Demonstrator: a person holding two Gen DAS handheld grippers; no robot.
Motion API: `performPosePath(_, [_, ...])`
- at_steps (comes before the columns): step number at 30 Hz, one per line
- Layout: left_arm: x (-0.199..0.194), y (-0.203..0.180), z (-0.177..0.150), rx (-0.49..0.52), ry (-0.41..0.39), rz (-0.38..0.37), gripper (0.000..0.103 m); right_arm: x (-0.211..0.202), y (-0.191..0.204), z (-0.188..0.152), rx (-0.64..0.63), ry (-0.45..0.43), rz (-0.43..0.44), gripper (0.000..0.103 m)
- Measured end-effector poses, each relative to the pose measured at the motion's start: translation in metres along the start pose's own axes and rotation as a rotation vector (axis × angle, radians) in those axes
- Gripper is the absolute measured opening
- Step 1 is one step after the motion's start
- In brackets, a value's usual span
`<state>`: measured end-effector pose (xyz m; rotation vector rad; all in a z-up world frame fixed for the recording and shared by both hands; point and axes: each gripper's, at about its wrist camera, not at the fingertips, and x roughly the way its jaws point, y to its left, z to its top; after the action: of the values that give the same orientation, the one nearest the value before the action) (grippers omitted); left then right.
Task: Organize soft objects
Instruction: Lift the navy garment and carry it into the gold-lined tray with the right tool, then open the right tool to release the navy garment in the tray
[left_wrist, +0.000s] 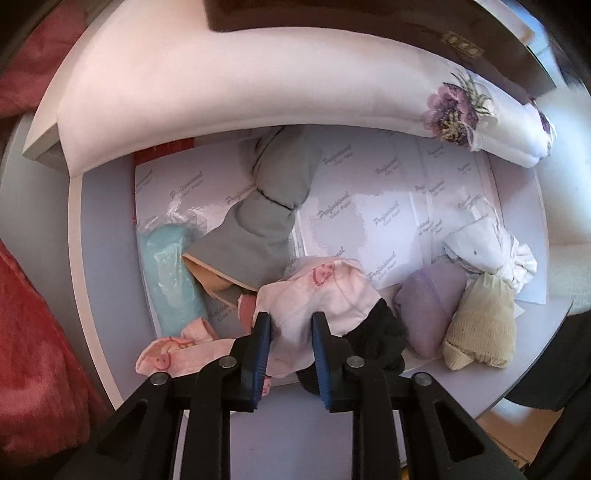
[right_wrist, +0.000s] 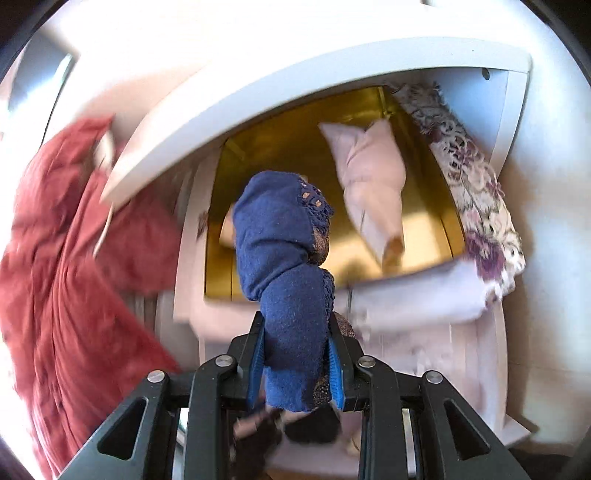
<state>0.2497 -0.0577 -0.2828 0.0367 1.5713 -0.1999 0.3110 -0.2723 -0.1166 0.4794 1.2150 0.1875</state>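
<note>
Right wrist view: the right claw (right_wrist: 297, 354) pinches a rolled navy sock (right_wrist: 284, 254), its long axis pointing ahead toward the gold-lined drawer (right_wrist: 280, 155). Across the room, the left claw (left_wrist: 290, 332) straddles a pink garment (left_wrist: 314, 299), half-open, on the shelf (left_wrist: 110, 266).

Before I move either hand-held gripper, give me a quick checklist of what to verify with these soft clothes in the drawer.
1. Left hand-held gripper around the pale pink printed garment: cannot tell if clamped.
2. Right hand-held gripper shut on the navy blue knitted lace-edged garment: ok.
3. Navy garment lifted clear: ok.
4. Free space on the white paper drawer liner: ok.
5. Black cloth touching the pink garment, may drag along: not ok.
6. Right view sharp: not ok, blurred.
</note>
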Motion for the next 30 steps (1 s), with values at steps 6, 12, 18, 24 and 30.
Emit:
performPosePath(6, [-0.001,0.01,0.004,-0.034,0.003,-0.037,0.022,0.041,0.0,0.042,0.086,0.009,-0.067,0.029])
performPosePath(12, [0.001,0.012,0.003,-0.029,0.007,-0.031,0.022,0.068,-0.006,0.057,0.088,0.007,-0.145,0.029])
performPosePath(18, [0.004,0.012,0.007,-0.039,0.02,-0.034,0.022,0.092,-0.015,0.07,0.073,0.015,-0.203,0.03])
performPosePath(24, [0.011,0.013,0.009,-0.041,0.025,-0.035,0.022,0.115,-0.018,0.074,0.025,0.051,-0.271,0.031])
performPosePath(30, [0.015,0.013,0.009,-0.046,0.023,-0.03,0.022,0.123,-0.022,0.074,0.001,0.069,-0.264,0.039])
